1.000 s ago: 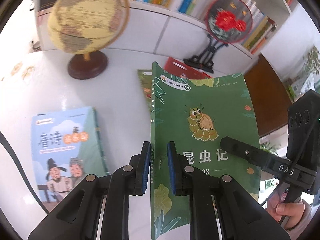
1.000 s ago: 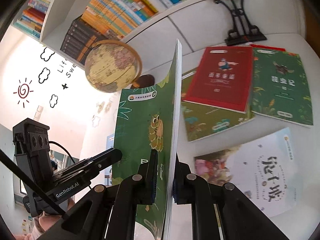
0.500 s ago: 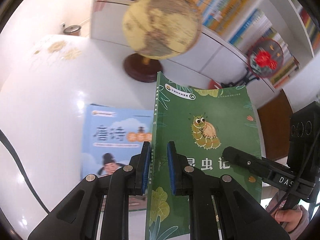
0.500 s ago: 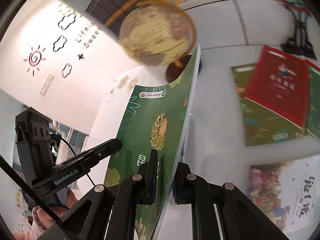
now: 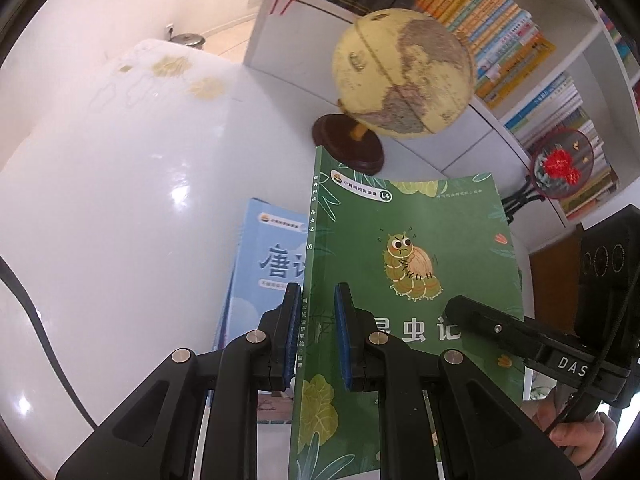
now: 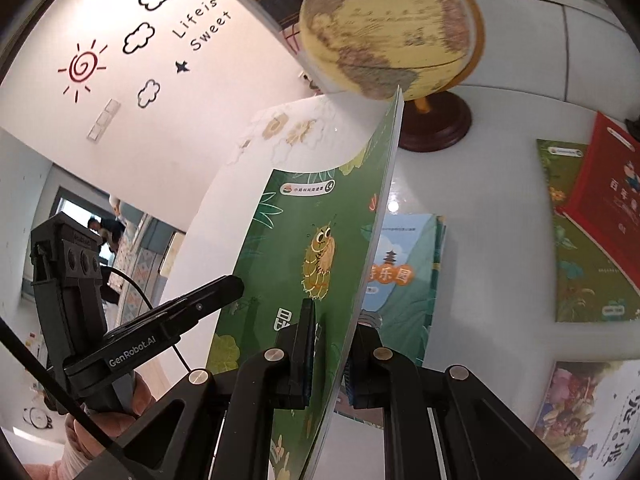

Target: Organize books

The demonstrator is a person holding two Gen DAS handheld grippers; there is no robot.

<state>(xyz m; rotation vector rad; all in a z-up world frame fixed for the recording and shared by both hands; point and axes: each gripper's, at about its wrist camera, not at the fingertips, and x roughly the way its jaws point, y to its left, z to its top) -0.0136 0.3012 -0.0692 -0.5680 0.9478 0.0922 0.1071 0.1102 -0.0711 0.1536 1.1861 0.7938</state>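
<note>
Both your grippers angle steeply down over the white bench (image 5: 120, 208). The green insect-cover book (image 5: 408, 280) hides most of the light-blue book (image 5: 264, 264) lying below. Left gripper (image 5: 318, 336) fingers are clamped on its spine edge, right gripper (image 6: 330, 356) fingers on the opposite page edge, holding it upright above the bench.

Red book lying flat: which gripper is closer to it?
Right. The right gripper clamps the green book at its page edge, the side facing the red book. The left gripper clamps the spine edge, on the green book's far side.
</note>
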